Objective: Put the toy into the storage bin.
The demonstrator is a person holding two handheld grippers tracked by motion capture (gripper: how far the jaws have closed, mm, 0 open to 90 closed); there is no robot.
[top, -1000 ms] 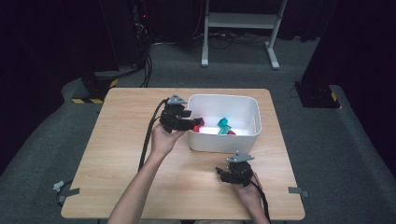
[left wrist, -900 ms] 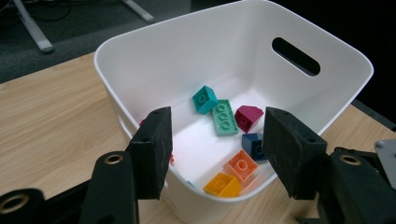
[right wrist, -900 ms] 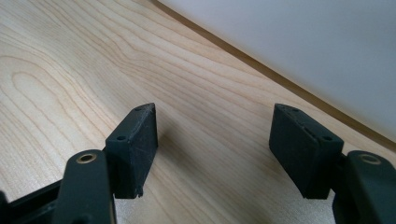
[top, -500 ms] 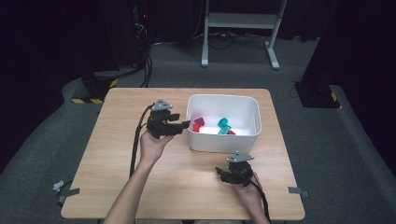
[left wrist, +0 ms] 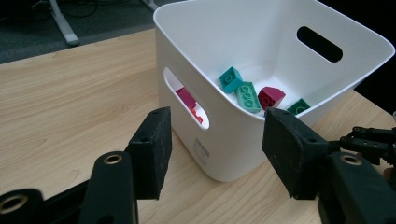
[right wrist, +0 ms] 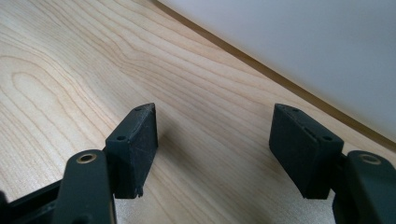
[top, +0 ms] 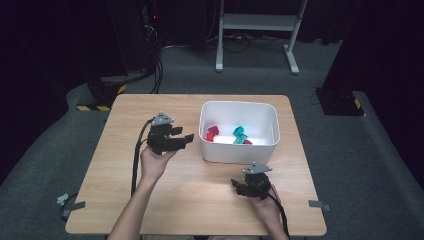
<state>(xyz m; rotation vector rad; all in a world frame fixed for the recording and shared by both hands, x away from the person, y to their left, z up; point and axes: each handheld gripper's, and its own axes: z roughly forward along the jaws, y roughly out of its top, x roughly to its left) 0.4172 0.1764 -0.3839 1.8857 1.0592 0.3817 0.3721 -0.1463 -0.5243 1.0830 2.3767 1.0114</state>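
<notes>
Since a second ago, the left gripper (top: pixel 184 138) has drawn back leftward from over the white bin's (top: pixel 238 152) left rim and now hangs above bare table (top: pixel 125 165) just left of the bin. Its jaws stand apart with nothing between them; the left gripper view looks past them at the bin's near corner and slotted handle. Inside the bin, red bricks (top: pixel 211 133) lie toward the left, teal bricks (top: pixel 239 135) near the middle. The bin sits at the far right part of the table. Right of centre, near the front edge, the right gripper (top: pixel 242 186) has kept its place low over the wood just in front of the bin, jaws apart and empty.
</notes>
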